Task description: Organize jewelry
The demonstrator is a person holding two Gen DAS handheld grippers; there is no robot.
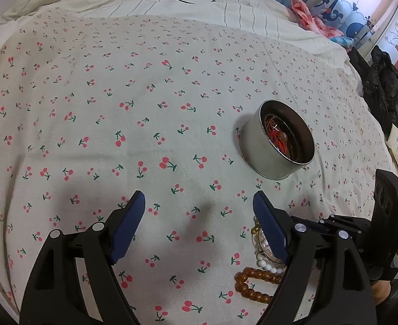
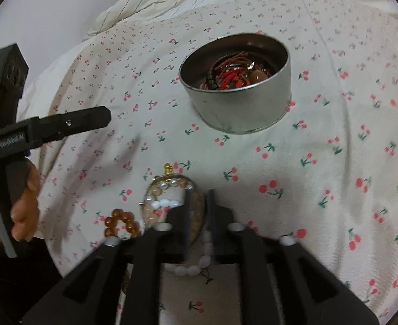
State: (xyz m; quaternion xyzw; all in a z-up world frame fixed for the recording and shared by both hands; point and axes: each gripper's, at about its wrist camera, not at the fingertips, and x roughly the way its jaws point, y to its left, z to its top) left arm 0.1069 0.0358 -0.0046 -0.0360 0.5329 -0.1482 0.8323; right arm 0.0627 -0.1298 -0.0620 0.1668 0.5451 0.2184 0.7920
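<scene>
Your left gripper (image 1: 199, 203) is hovering over the cherry-print sheet (image 1: 117, 108) with jaws spread wide — nothing between them. Your right gripper (image 2: 199, 205) is standing with jaws narrowly apart over the clear pouch (image 2: 169, 197) at lower centre; whether they are pinching it, I cannot tell. The amber bracelet (image 2: 120, 222) is lying beside it — the tin (image 2: 237, 81) is sitting upper centre.

both wrist views angled down, close over bed, sharing round tin (image 1: 277, 146) (image 2: 235, 92)

You get soft, even indoor light on the cherry-print sheet (image 1: 144, 94) — faint shadows pool at lower centre. Daylight glares at the left wrist view's upper right. Both views bow at dark corners, and the right gripper (image 2: 199, 197) smears with blur.
</scene>
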